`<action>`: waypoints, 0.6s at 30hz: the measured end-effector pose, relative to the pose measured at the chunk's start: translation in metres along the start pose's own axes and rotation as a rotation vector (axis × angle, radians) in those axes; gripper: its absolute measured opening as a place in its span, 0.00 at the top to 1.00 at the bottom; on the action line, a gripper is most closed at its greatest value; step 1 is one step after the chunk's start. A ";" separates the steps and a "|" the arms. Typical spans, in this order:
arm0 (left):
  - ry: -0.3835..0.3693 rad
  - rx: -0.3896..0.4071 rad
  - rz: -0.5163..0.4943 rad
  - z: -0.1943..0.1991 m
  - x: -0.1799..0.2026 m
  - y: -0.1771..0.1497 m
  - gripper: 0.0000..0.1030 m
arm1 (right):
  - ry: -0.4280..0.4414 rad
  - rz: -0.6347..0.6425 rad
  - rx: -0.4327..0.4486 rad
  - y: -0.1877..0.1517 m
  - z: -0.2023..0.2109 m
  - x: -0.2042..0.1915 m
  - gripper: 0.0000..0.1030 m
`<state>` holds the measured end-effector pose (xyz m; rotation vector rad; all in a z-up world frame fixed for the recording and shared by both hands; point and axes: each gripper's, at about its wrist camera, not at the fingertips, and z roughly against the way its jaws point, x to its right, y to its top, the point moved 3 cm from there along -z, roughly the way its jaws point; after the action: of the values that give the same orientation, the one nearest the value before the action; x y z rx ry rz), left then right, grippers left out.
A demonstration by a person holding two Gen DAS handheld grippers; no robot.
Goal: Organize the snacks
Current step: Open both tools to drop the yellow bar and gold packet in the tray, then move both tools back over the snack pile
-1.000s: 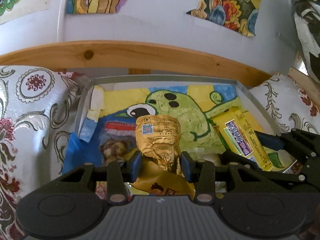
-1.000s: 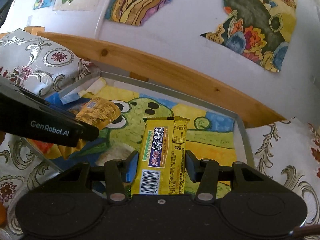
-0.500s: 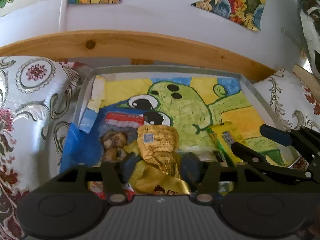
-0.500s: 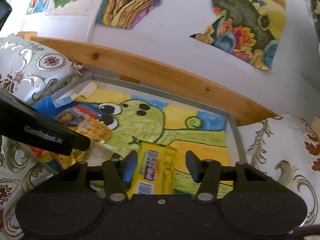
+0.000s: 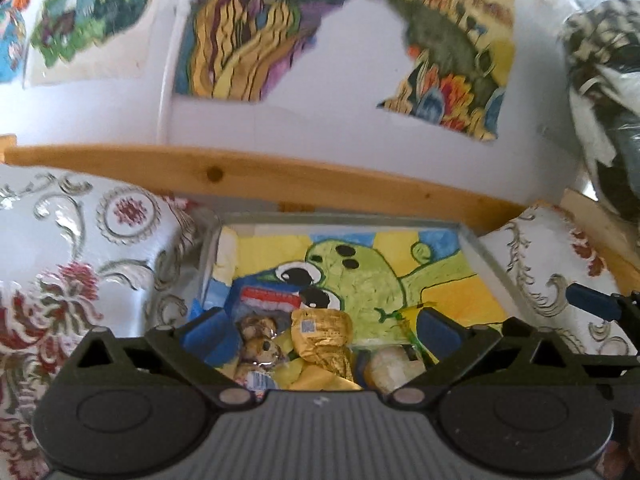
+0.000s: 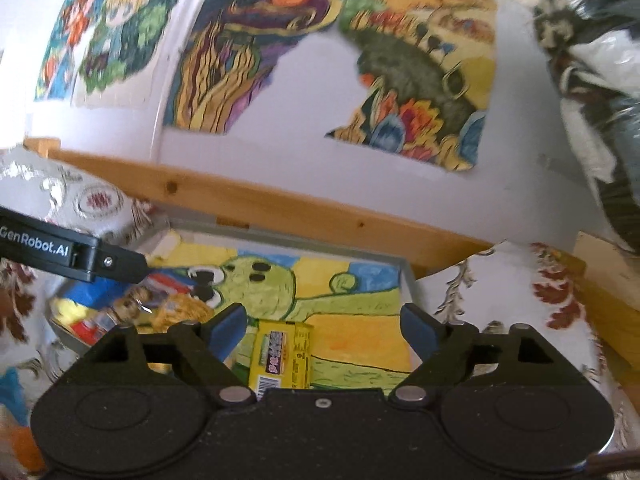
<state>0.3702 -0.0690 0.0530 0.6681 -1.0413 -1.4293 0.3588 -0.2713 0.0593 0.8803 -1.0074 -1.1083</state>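
Left gripper (image 5: 320, 326): we hold its jaws wide apart, clamped on nothing; it hangs above the near left part of the tray.
Right gripper (image 6: 322, 326): also spread wide and empty, above the near middle of the tray.
Tray (image 5: 486, 258): shallow, grey-rimmed, lined with a green cartoon drawing; it sits between two patterned cushions, below a wooden rail.
Gold pack (image 5: 322, 334): lies crumpled in the tray, below the left gripper's gap, not touched by either finger.
Yellow bar (image 6: 282, 354): lies flat in the tray, lengthwise toward us, below the right gripper and nearer its left finger.
Other snacks: a clear pack of brown pieces (image 5: 258, 344) just left of the gold pack, and a pale round one (image 5: 394, 366) to its right; we cannot tell what either is.
Step, as we judge it: both packs look set down and let go, so we should lift clear.
Doing it well: we raise both grippers straight up with the jaws kept apart, so no finger drags a wrapper, and keep the two grippers from crossing over the tray.
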 end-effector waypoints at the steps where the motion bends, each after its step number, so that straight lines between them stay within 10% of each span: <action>1: 0.000 0.011 -0.003 0.007 0.000 0.000 0.01 | 0.001 -0.011 0.007 0.001 0.007 0.000 0.14; 18: 0.081 0.115 -0.059 0.133 -0.016 -0.038 0.00 | 0.075 -0.039 0.090 0.006 0.133 -0.032 0.01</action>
<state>0.2384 -0.0288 0.0749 0.8396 -1.0537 -1.3891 0.2303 -0.2481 0.0997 1.0108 -0.9871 -1.0614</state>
